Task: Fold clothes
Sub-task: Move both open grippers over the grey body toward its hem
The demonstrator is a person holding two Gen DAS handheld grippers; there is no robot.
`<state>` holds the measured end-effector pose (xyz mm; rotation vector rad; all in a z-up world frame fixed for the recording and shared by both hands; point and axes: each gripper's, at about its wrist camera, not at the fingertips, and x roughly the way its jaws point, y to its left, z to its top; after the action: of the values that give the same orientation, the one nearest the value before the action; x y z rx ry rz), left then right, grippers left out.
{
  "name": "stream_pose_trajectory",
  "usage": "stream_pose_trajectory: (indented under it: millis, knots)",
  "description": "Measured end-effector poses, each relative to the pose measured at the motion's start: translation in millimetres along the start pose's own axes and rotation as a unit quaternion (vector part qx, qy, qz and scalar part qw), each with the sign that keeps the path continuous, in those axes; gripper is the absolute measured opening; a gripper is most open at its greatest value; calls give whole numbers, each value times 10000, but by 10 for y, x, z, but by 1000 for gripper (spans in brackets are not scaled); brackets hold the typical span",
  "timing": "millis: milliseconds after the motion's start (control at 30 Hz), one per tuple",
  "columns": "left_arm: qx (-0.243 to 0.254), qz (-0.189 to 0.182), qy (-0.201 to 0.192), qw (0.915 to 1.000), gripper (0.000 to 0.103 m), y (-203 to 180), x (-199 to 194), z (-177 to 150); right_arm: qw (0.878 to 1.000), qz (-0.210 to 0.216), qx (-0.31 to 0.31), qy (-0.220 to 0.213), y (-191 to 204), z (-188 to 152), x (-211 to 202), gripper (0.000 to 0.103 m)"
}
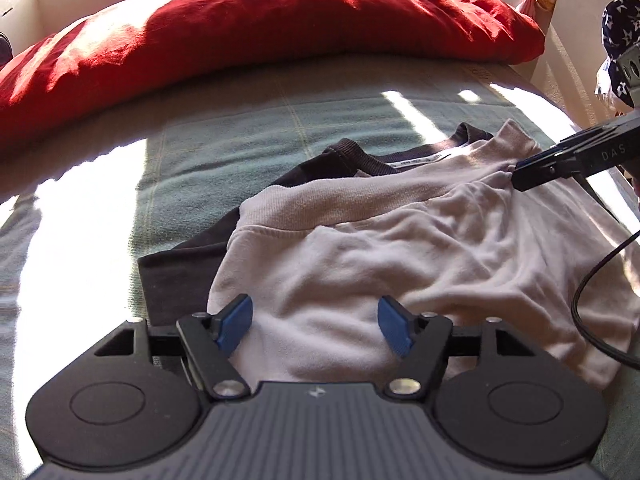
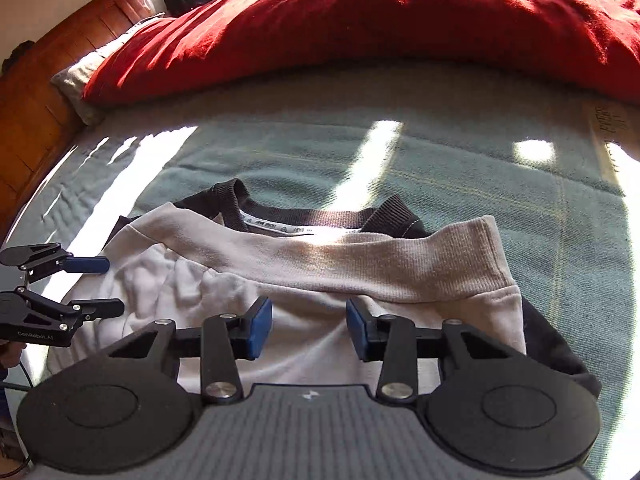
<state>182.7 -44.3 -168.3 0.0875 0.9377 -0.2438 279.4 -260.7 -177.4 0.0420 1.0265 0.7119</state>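
On the bed (image 2: 500, 152) the white-and-black sweatshirt (image 2: 320, 264) lies folded upward, both the left tongs (image 1: 315, 326) and the right tongs (image 2: 309, 330) stand open above it holding nothing, so I judge the next move needs a fresh grip for another fold.

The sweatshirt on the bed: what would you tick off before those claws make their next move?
1. Left claw open, nothing pinched: ok.
2. Right claw open above the cloth: ok.
3. Sweatshirt lying smooth: not ok, its pale body is wrinkled.
4. Hem folded up towards the dark collar: ok.
5. Black cable clear of the cloth: cannot tell.
6. Red pillow apart from the sweatshirt: ok.
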Motion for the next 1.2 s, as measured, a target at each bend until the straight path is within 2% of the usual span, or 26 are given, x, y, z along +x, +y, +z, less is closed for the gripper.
stream_pose_trajectory:
  millis: [67,133,200,233,300,333,367,433,500,567,633,667,700,733,833,967,1133,1200]
  knots:
    - [-188,-60,102,9998,68,47,1,-45,9979,587,-175,191,210,-39,30,53]
    - [-456,-29,328,9984,69,128,82,-117,9948,862,-288,450,369,-64,197,53]
    - [-680,10,392,9969,73,227,109,-191,9952,576,-407,685,408,-82,397,52]
    - [-726,-10,347,9968,73,260,79,-213,9962,425,-382,650,371,-74,432,43]
    - [-614,150,298,9976,73,270,-23,-221,9992,106,-40,383,230,-29,385,34]
    - [-630,123,247,9976,67,277,-88,-217,9993,-183,194,245,179,0,293,35]
    - [-688,39,181,9975,66,286,-158,-209,9989,-337,284,151,166,12,195,37]
    - [-864,-259,-50,9959,66,272,-280,-184,9994,-189,295,-4,237,-16,22,51]
    - [-856,-617,-237,9941,68,174,-304,-152,9996,124,249,-11,356,-69,-60,51]
    - [-787,-919,-309,9922,68,66,-276,-127,9994,299,40,193,548,-163,10,52]
    - [-630,-687,-29,9956,69,3,-153,-162,9983,124,-83,562,654,-300,172,52]
    - [-594,-397,179,9973,69,11,-95,-202,9975,-92,-80,692,650,-374,220,52]
    - [-645,-118,359,9972,68,68,-66,-255,9971,-256,-59,711,623,-427,208,52]
    - [-803,-37,383,9960,68,154,-90,-306,9973,-298,18,666,589,-457,143,51]
    - [-1275,-244,145,9914,68,339,-304,-361,9958,-510,274,708,562,-479,-118,52]
    - [-1225,-321,-43,9919,69,266,-415,-264,9931,-726,296,870,739,-476,-375,60]
    - [-1279,-16,439,9908,69,165,-183,-190,9909,-711,445,1052,1043,-455,-268,62]
    - [-1308,28,490,9902,69,164,-145,-209,9901,-676,379,1173,1180,-461,-142,62]
